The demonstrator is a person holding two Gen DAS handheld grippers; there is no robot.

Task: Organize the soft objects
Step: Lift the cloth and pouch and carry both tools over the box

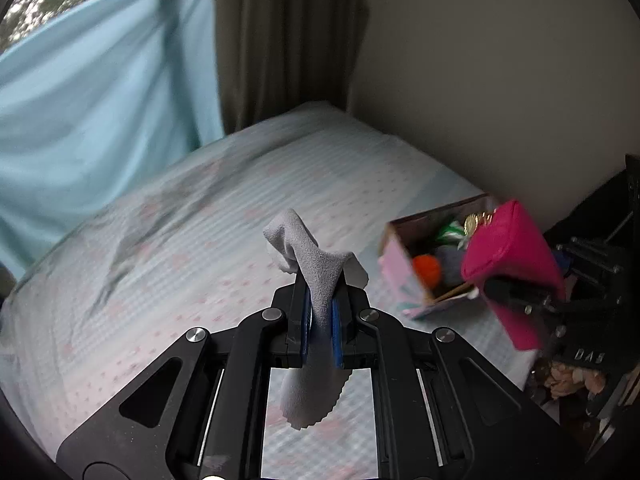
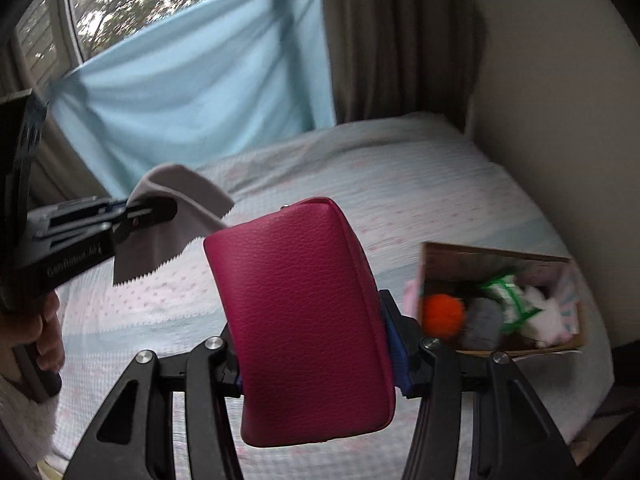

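Note:
My left gripper (image 1: 321, 312) is shut on a grey cloth (image 1: 316, 276) with a zigzag edge, held in the air above the bed (image 1: 180, 240). In the right wrist view the same grey cloth (image 2: 180, 216) hangs from the left gripper (image 2: 156, 210) at the left. My right gripper (image 2: 316, 356) is shut on a magenta leather pouch (image 2: 304, 320), also lifted over the bed (image 2: 400, 208). The magenta pouch (image 1: 512, 272) shows at the right of the left wrist view. An open cardboard box (image 2: 496, 256) on the bed holds an orange ball (image 2: 442, 316), a grey item and other soft things.
The box (image 1: 400, 264) sits near the bed's right edge by a beige wall (image 1: 500, 80). A light blue sheet (image 2: 192, 104) hangs over the window, beside a brown curtain (image 2: 400, 40). A hand (image 2: 44, 332) grips the left tool's handle. Dark furniture (image 1: 600, 240) stands right of the bed.

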